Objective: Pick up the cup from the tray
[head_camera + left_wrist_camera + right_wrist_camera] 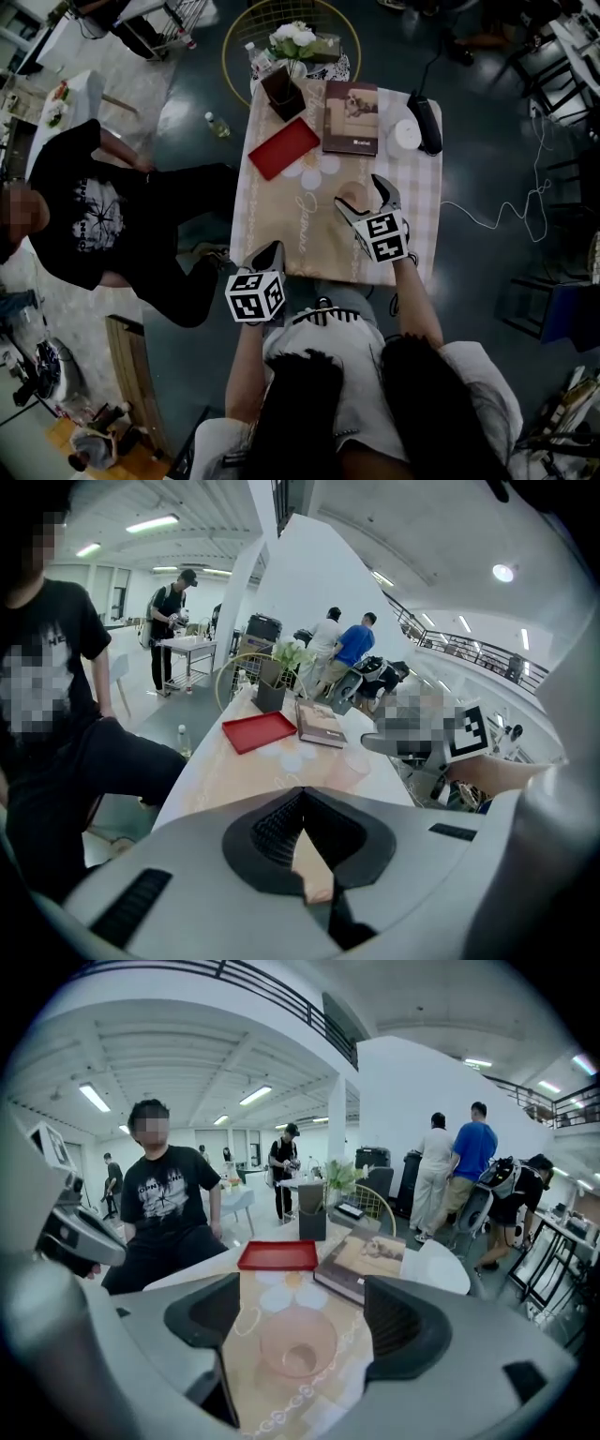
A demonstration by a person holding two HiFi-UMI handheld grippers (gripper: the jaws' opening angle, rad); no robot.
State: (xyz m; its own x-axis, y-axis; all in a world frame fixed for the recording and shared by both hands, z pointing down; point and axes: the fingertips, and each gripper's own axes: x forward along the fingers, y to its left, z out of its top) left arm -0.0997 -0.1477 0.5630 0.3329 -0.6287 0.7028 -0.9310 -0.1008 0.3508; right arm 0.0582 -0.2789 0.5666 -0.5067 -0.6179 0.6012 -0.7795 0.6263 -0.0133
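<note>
Jaws, right gripper (300, 1321): spread wide, holding nothing; a pink translucent cup (298, 1342) stands upright on the tabletop (417, 239) in the gap between them.
Jaws, left gripper (302, 808): pressed together, empty, at the tabletop's near edge.
Red tray (284, 147): beyond the cup, beside a book (351, 117).

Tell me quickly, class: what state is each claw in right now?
Left claw: closed, empty.
Right claw: open, with the cup between its jaws, not gripped.
</note>
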